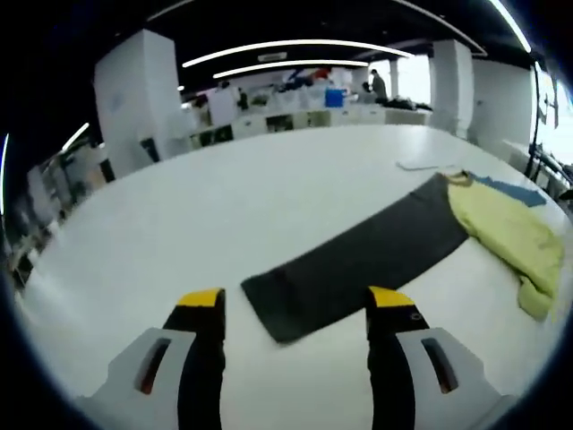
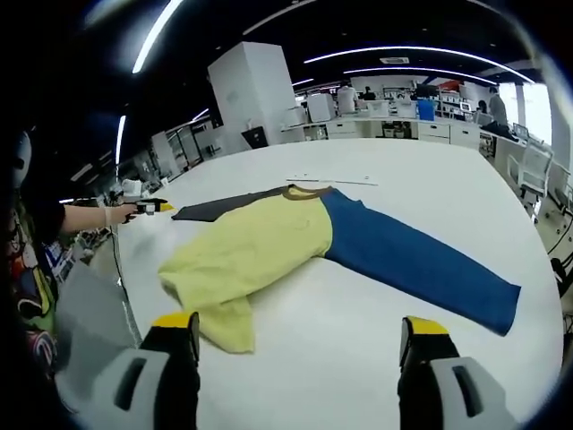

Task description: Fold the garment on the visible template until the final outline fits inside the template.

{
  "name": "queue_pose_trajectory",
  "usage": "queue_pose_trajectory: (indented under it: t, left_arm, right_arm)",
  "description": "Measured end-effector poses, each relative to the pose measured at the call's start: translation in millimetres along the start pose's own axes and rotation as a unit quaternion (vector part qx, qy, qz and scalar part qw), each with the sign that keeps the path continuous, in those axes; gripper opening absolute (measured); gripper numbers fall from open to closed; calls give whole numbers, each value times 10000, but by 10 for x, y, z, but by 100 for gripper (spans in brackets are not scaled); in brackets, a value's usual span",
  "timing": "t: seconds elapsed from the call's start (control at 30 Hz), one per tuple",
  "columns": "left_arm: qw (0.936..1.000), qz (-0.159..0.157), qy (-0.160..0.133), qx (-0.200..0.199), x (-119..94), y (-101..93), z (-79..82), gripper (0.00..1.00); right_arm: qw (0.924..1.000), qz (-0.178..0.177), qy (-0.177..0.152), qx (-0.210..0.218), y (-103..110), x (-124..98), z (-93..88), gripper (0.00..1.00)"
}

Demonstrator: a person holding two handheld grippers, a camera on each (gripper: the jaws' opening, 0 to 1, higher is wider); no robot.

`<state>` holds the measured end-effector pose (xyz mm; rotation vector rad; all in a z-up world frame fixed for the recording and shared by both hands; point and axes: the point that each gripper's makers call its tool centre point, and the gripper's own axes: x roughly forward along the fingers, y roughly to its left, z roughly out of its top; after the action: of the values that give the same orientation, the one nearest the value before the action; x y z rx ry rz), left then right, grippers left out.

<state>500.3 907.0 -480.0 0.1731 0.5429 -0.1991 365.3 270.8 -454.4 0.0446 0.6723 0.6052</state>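
Left gripper [image 1: 295, 309]: in my left gripper view the fingers [image 1: 204, 309] stand wide apart with nothing between them, hovering above the white surface [image 1: 179, 233].
Right gripper [image 2: 300, 336]: my fingers [image 2: 421, 333] here are spread wide too and hold nothing; bare surface shows in the gap.
Garment [image 2: 260, 246]: I see a yellow body lying flat on the surface, crumpled and partly folded over at the hem end nearest my right gripper, with a darker band at the collar.
Blue sleeve [image 2: 416, 260]: it stretches out flat from the yellow body toward the right of my right gripper view, ending near the surface edge.
Dark grey sleeve [image 1: 358, 264]: in my left gripper view it runs long and flat from the yellow body toward my left fingers, its free end lying just ahead of and between them, not touched.
Template: I cannot make out any template outline under the garment.
White strip [image 2: 327, 182]: a thin pale piece lies on the surface beyond the collar, apart from the garment.
Other gripper: in my right gripper view a hand [image 2: 115, 213] at the far left holds the yellow-tipped left gripper near the grey sleeve's end.
Background: white cabinets [image 2: 269, 90], desks and ceiling light strips; people stand far off.
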Motion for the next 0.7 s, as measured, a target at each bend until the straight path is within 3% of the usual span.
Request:
queue_pose_trajectory:
  t: [0.17,0.37,0.7]
  left_arm:
    - [9994,-322,-72,-48,-101,-203,59,61]
    - [9958,-863,-74,305,-233,-697,53,63]
    - [9914,-1245,-317,250,-419,-1031,187,64]
  right_arm:
    - [10000,13,-42,-9,23,-28,-6,93]
    - [9999,20,-150,4,80,-69,-3,93]
    - [9996,14,-286,-62,139,-169,31,93]
